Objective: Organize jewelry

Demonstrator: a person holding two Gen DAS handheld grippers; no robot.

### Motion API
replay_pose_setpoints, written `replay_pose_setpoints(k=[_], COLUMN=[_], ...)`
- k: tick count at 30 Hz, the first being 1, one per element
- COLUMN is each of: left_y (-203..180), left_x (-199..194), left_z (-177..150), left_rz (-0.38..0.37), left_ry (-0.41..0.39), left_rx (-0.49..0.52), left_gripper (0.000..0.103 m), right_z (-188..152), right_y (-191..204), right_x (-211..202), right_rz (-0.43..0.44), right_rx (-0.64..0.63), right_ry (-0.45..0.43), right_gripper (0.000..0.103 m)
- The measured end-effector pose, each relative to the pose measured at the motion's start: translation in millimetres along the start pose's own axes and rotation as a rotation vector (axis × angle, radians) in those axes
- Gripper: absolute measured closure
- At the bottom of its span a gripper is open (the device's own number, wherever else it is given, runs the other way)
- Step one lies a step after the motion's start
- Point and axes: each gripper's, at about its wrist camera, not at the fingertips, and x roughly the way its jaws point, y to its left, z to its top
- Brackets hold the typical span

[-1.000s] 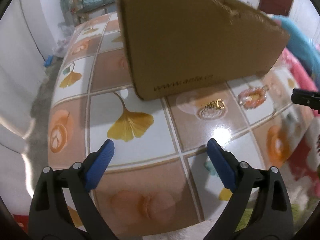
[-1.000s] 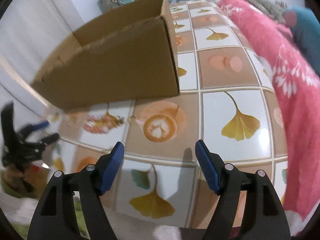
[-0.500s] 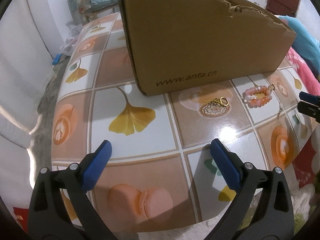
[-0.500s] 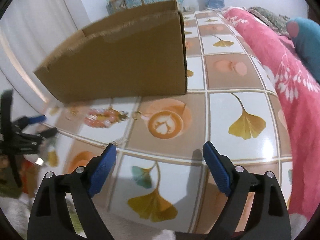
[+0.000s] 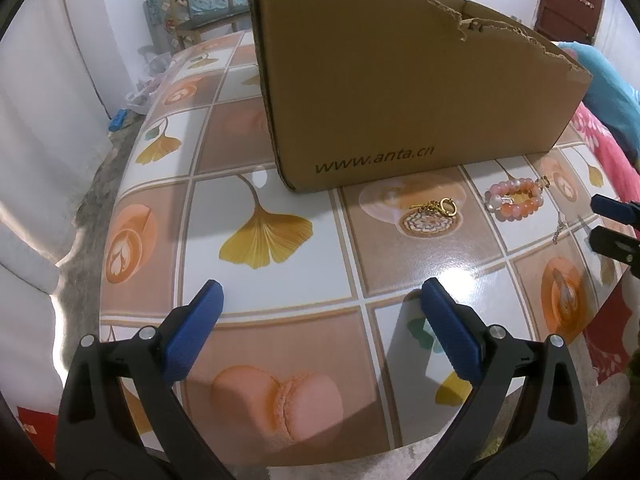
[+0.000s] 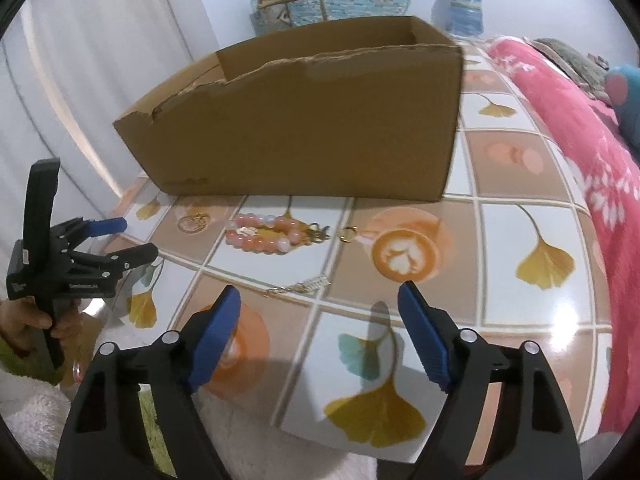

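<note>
A pink-and-pearl beaded bracelet with a gold clasp is lying on the tiled tabletop just before the cardboard box. The right gripper fingers are closing with nothing between them; the left gripper fingers are standing wide, empty.

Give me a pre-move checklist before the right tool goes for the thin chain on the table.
1. Right tool empty, jaws closing with nothing between them: ok.
2. Thin chain lying loose just ahead of the right tool: ok.
3. Bead bracelet apart from the chain: ok.
4. Left tool open, empty and off to the side: ok.
5. Cardboard box open at the top to take jewelry: ok.
6. Box contents: cannot tell.
</note>
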Motion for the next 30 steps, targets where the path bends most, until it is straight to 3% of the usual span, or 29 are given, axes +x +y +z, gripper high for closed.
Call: replay_pose_setpoints(k=[3,8,9,10,12,14,17,23,30], left_y=[-3,-24,-30,-35,-42,-42,-43,-54,-62], left_x=[-5,-23,-25,-24,-19,-13,-9,-7,11], left_z=[-1,2,3,5,10,14,19,25,28], left_rz=[0.008,-0.06,-0.067,-0.067,-0.055,-0.08,-0.124,-0.234,-0.238], left_ry=[-0.035,-0.161,-0.181,-0.187,-0.174,-0.162,-0.159,-0.163,-0.11], left_rx=[0.023,0.1,0.131,0.16,0.196,0.206,0.221,0.263,0.314], left_gripper=[0.007,0.01,0.013,0.025,0.037,0.055,0.071,0.082,0.089], right_z=[3,10,13,15,19,22,26,34,37], right_y=[0,1,4,5,10,14,18,22,16], right_x=[5,7,8,8,9,11,15,26,27], right_rz=[0.022,0.07,0.079,0.086,0.106,0.121,0.144,0.165,0.169], right_rx=[0.015,0.037,0.033,0.029,0.02,0.011,0.004,0.007,0.018], right_ry=[0.003,-0.011,-0.019,-0.024,-0.033,-0.035,-0.033,-0.012,0.001], right_gripper=[0.031,0.04,0.042,0.044,0.049,0.056,0.062,0.063,0.063])
